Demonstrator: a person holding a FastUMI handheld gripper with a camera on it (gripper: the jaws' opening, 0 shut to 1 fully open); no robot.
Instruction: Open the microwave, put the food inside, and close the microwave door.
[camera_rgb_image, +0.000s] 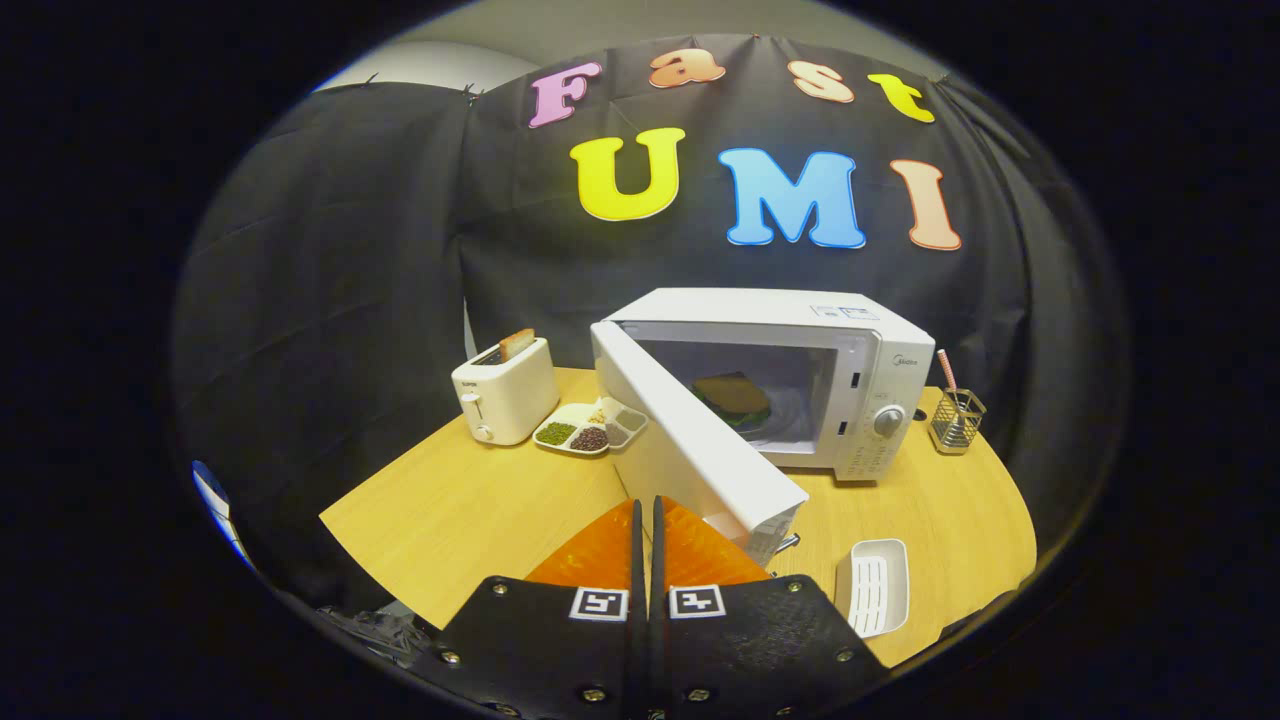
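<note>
Here the gripper view looks across a light wooden surface (480, 500) with a curved far edge, set in a booth walled with black cloth (330, 280). At the back of the surface stands a white microwave (860, 350), its door (690, 440) swung open toward the camera, and inside the cavity the food (735, 397), a sandwich-like piece with a brown top, rests on a plate. Left of the microwave a white toaster (505, 400) holds a slice of bread (517, 344) in its slot, and between toaster and door lies a divided tray (590, 428) with green and dark fillings. Right of the microwave stands a small wire holder (957, 420) with a striped straw in it, and nearer the camera, right of the fingers, lies a white ribbed dish (873, 585). The hand-held gripper (646, 510) has its two fingers pressed together with nothing between them, and their tips sit just beside the near edge of the open door; whether they touch it cannot be told
</note>
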